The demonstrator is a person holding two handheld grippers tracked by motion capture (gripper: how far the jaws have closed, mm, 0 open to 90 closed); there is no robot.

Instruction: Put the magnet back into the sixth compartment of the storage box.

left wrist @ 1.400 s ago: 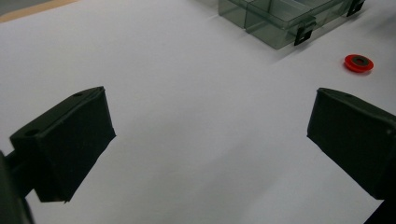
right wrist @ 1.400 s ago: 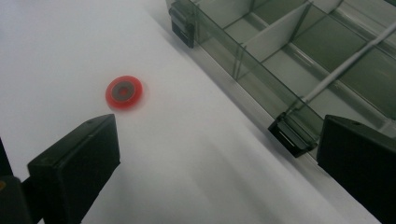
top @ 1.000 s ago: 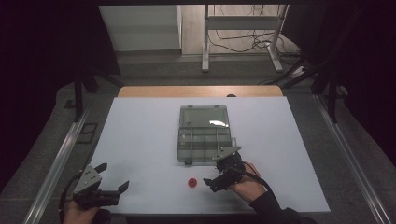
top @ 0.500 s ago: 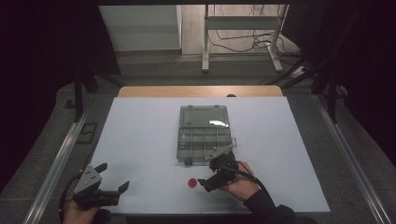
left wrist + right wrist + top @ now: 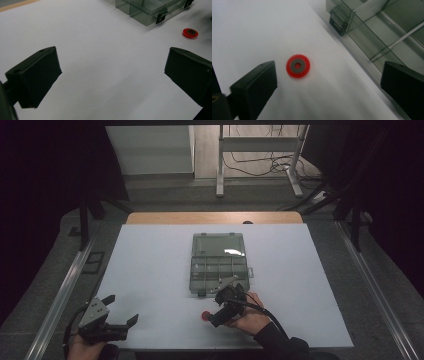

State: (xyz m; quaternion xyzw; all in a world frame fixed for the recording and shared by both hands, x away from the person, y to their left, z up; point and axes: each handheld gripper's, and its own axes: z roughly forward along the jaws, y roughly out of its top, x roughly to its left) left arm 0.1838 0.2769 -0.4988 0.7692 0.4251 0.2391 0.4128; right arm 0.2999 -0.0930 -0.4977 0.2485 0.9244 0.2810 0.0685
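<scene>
1. Left gripper [image 5: 117,322]: parked at near-left corner of white worktop [image 5: 150,270], jaws wide apart, nothing held; prob. idle, out of the way.
2. Red washer [image 5: 204,316]: flat near front edge, just before clear compartment box [image 5: 218,262].
3. Right gripper [image 5: 220,315]: beside washer, jaws spread wide, empty; looks lined up to pinch it.

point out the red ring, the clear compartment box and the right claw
red ring [image 5: 298,66], right gripper view, on its grey inner band
clear compartment box [image 5: 218,262], high view, on a middle divider
right claw [image 5: 220,312], high view, midway between its fingertips
</scene>
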